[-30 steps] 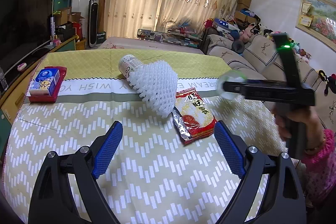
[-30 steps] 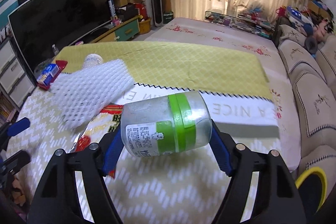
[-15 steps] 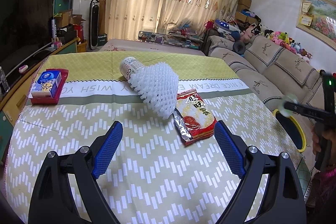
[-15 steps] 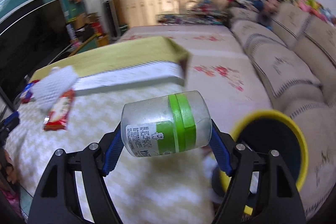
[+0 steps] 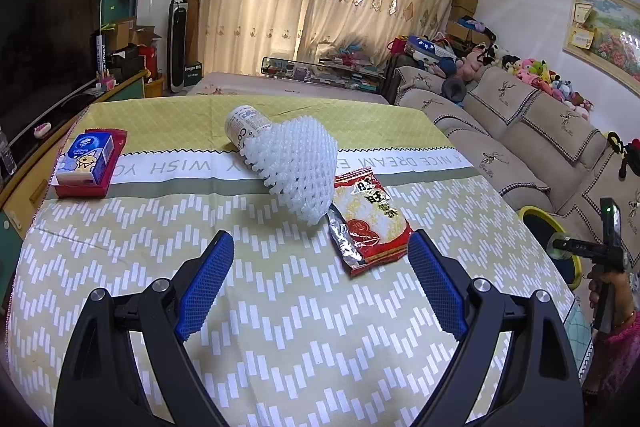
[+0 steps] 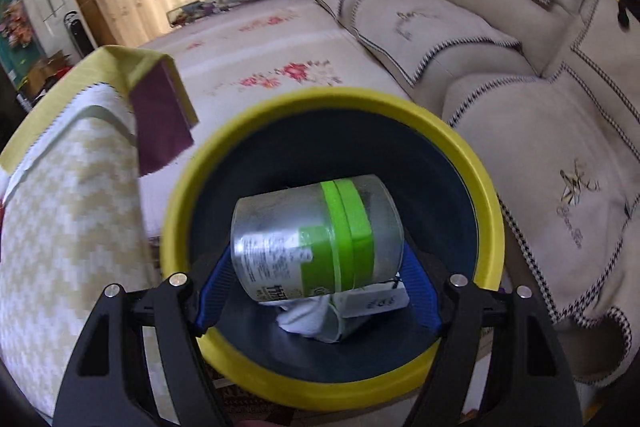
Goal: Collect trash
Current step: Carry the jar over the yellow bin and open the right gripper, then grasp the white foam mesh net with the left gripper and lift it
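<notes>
Curtains back a yellow-clothed table [image 5: 280, 307] where the left claw [image 5: 320, 277] gapes empty at lower centre below a snack packet [image 5: 368, 219], while the right view shows the right claw [image 6: 316, 281] clamped on a green-banded jar [image 6: 316, 239] over a yellow-rimmed bin [image 6: 472, 155].

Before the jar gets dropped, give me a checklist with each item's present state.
1. Right hand-held gripper holds the green-banded jar between both pads: ok.
2. Jar sits over the mouth of the yellow-rimmed bin: ok.
3. Room in the bin: ok, only some white and clear rubbish at the bottom.
4. Left hand-held gripper open, holding nothing: ok.
5. Table cleared: not ok; red snack packet, white foam net and the can remain.
</notes>
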